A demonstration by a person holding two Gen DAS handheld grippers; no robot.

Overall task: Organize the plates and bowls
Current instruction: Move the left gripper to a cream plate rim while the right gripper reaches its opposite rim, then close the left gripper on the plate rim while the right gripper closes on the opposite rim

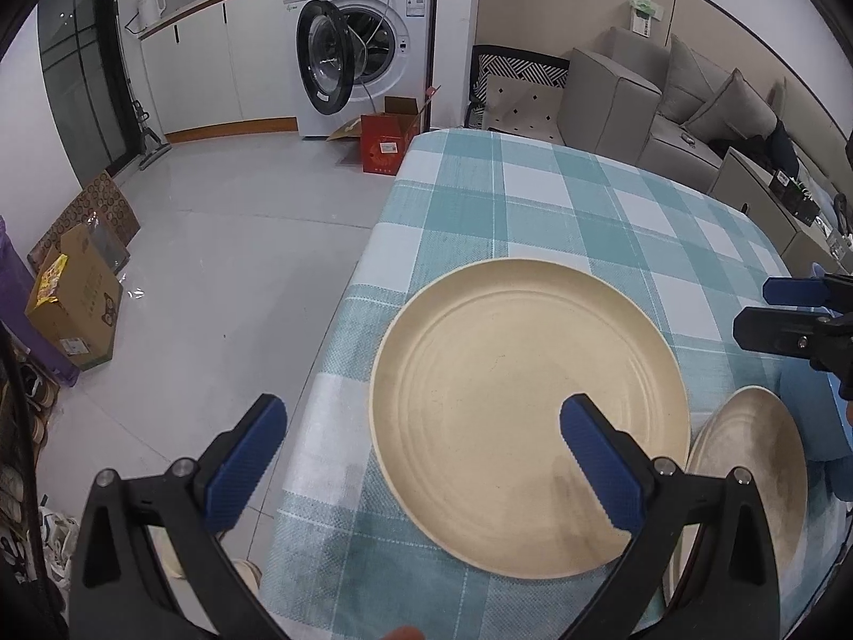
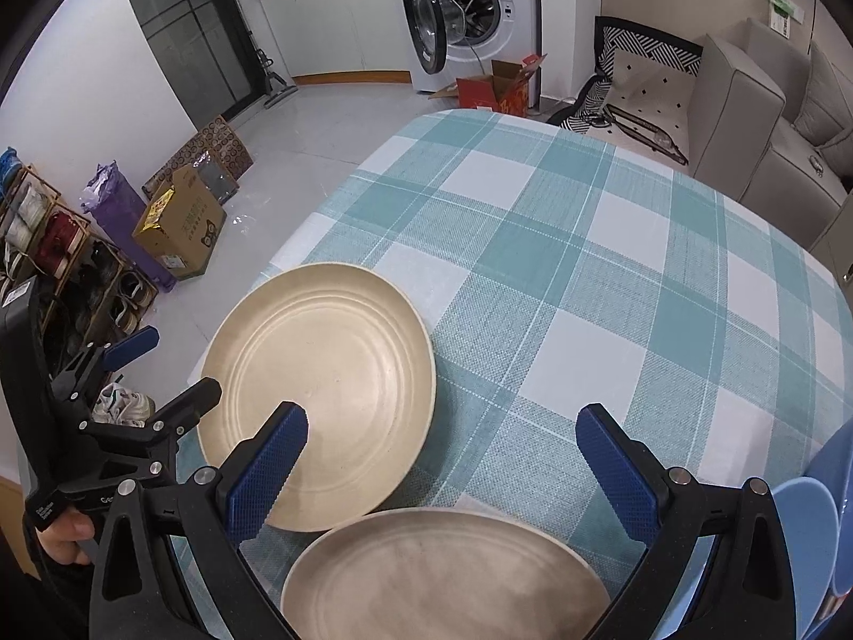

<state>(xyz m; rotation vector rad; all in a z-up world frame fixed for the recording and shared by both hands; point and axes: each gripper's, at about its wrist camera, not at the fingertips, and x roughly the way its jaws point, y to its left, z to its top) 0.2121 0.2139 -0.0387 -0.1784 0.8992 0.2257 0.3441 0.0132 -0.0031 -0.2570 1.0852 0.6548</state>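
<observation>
Left hand-held gripper (image 1: 424, 437): jaws spread wide, nothing between the blue pads (image 1: 597, 469), pointing forward and down. Right hand-held gripper (image 2: 442, 448): jaws likewise spread wide, empty. A hand (image 2: 64, 536) grips the left unit's handle from below.

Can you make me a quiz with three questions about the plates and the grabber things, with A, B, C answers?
1. Where is the big cream plate?
A. On the floor
B. On the checked tablecloth, near its left edge
C. Inside the washing machine

2. How many cream plates are there?
A. Two
B. Four
C. None

3. What is the left gripper doing?
A. Squeezing a plate
B. Open, holding nothing
C. Holding a cup

Answers:
1 B, the plate lies flat on the cloth by the table's edge.
2 A, the big plate and a second cream plate beside it.
3 B, its blue fingers stand wide apart, one over the plate and one off the table's side.
</observation>
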